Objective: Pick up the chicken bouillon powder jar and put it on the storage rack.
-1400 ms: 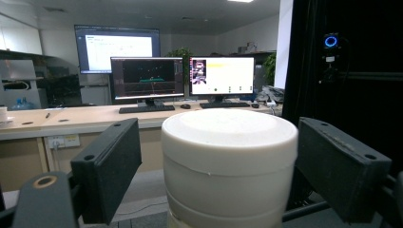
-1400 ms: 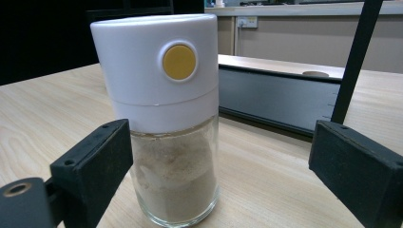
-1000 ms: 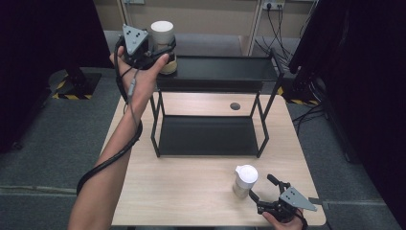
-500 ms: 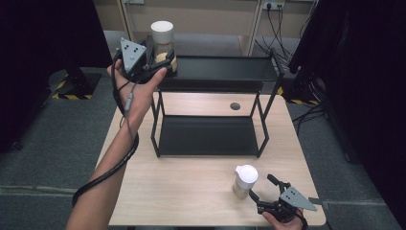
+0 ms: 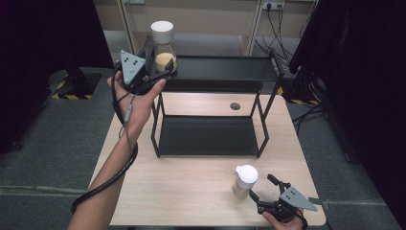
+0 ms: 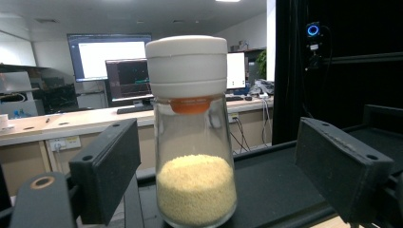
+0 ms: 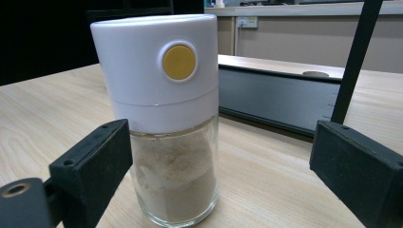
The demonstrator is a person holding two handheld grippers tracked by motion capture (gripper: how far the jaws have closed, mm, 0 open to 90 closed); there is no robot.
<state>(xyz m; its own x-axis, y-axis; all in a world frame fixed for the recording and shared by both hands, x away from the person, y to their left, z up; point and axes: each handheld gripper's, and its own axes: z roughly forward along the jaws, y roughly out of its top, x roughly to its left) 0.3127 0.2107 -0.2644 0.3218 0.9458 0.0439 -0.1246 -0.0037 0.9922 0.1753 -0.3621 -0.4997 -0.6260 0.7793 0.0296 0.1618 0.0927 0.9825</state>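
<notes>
The left tongs [image 5: 165,71] are standing wide around the grain jar [image 5: 163,47] on the rack's [image 5: 225,72] top shelf, not gripping it. The right tongs [image 5: 262,188] are gaping beside the powder jar [image 5: 244,181] sitting on the desk [image 5: 191,191].

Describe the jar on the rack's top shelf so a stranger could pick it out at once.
Find the black two-tier rack at the back of the wooden table, then its top shelf's left end. There stands a glass jar with a white cap, between the open jaws of the left gripper. It holds yellow grains and shows an orange band under the cap, unlike the pale-powder jar on the tabletop.
</notes>
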